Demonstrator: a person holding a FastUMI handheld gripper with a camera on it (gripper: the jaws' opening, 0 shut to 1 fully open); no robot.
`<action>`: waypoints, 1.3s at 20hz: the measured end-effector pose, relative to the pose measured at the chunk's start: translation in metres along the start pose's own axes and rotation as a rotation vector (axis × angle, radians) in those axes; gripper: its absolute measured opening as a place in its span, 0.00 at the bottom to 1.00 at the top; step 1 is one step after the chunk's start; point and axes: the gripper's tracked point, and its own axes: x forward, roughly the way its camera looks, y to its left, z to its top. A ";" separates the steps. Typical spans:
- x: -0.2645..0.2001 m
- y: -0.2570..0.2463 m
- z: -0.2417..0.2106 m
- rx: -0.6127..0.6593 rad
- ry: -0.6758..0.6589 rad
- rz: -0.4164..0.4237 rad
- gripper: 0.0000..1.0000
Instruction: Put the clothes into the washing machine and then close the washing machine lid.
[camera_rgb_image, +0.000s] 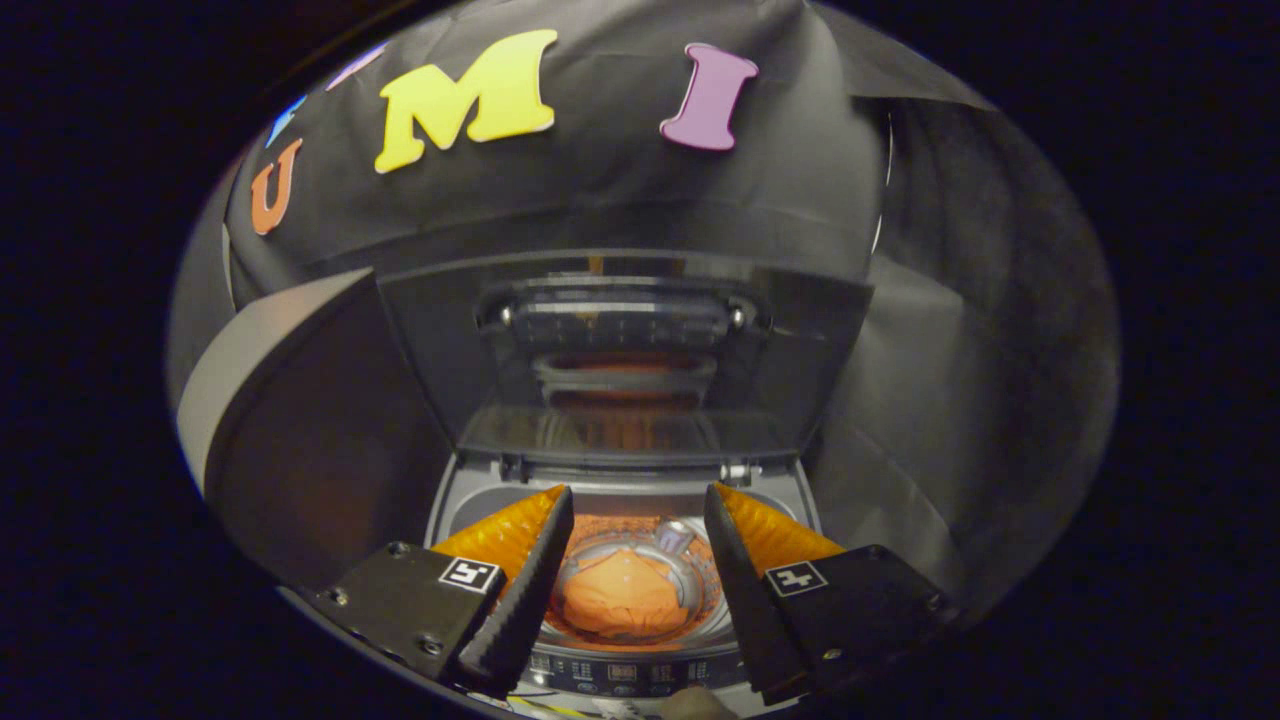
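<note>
Above the washer (625, 490), the gripper (638, 520) hangs spread and empty; orange clothes (620, 597) lie down in the drum. Loading looks finished; next, reaching the raised lid (620, 350) behind the drum to close it.

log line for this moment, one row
gripper: open, empty, above drum | orange cloth: in drum | lid: up | next: close lid

Glossy see-thru lid (620, 350), soft matt cloth (620, 595), shiny metal drum (690, 590)
</note>
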 end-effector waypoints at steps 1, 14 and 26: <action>-0.004 0.002 0.010 0.009 -0.014 0.008 0.82; -0.015 0.014 0.137 0.006 -0.184 0.033 0.82; 0.060 0.024 0.168 0.039 -0.073 0.025 0.83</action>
